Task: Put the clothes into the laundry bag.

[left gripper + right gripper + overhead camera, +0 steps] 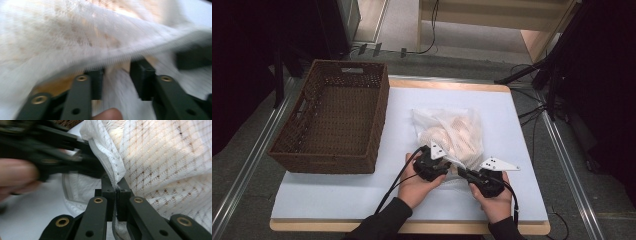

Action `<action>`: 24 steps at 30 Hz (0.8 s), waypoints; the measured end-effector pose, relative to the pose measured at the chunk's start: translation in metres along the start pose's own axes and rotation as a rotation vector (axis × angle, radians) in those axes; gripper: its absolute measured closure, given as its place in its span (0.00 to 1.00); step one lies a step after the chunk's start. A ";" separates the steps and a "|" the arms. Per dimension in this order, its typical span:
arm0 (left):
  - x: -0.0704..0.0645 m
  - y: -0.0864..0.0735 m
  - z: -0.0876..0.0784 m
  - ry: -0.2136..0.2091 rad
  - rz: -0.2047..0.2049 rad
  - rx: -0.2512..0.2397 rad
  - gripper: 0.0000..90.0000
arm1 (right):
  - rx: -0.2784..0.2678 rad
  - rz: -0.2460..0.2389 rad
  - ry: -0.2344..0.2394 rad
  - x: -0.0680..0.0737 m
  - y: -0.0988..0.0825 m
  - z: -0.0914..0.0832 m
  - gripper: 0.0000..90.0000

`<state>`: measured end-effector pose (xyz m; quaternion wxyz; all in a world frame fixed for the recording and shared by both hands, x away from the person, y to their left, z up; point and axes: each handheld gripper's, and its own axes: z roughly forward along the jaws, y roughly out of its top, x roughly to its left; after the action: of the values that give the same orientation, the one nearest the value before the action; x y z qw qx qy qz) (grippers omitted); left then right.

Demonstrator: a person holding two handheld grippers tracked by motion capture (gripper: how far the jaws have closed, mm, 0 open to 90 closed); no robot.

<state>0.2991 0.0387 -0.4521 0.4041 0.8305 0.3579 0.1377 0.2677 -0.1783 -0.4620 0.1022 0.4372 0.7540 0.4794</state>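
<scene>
So we've got this white mesh laundry bag (451, 136) lying in the middle of the high view, on the white table (337, 195), with the brown wicker basket (334, 117) just beside it at centre left. Something pale and lumpy is stuffed inside, can't tell exactly what.

Our right gripper (116, 192) has its jaws pinched tight on the zipper seam of the bag, which runs straight up between them at bottom centre of the right gripper view. Solid hold there. Our left gripper (117, 75) is a different story: its jaws stand partly apart with the mesh and the zipper edge (117, 58) sitting between them, and we don't see the pads actually squeezing anything, though the picture is pretty blurred. In the high view the left one (432, 162) sits at the bag's near edge, close to the right one (484, 181).

Handling-wise we'd guess this thing is light and totally floppy. The mesh bunches and slides, so grabbing plain netting just gives a handful of slack. The stitched zipper band is the stiffest bit, so that's where we'd take hold, both sides of it, close together. The netting could snag on the jaws if we yank.
</scene>
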 end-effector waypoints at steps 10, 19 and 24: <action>0.038 -0.057 -0.061 0.197 -0.099 -0.004 0.58 | -0.040 -0.019 0.021 0.008 -0.001 -0.006 0.70; 0.049 -0.052 -0.045 0.208 -0.110 0.027 0.58 | -0.057 -0.012 -0.033 0.016 -0.008 -0.023 0.61; 0.044 -0.050 -0.032 0.184 -0.060 0.064 0.62 | -0.062 -0.020 -0.040 0.019 -0.010 -0.027 0.62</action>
<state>0.2897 0.1091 -0.4732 0.3464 0.8158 0.4224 0.1897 0.2350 -0.1832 -0.4512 0.1352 0.4358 0.7410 0.4926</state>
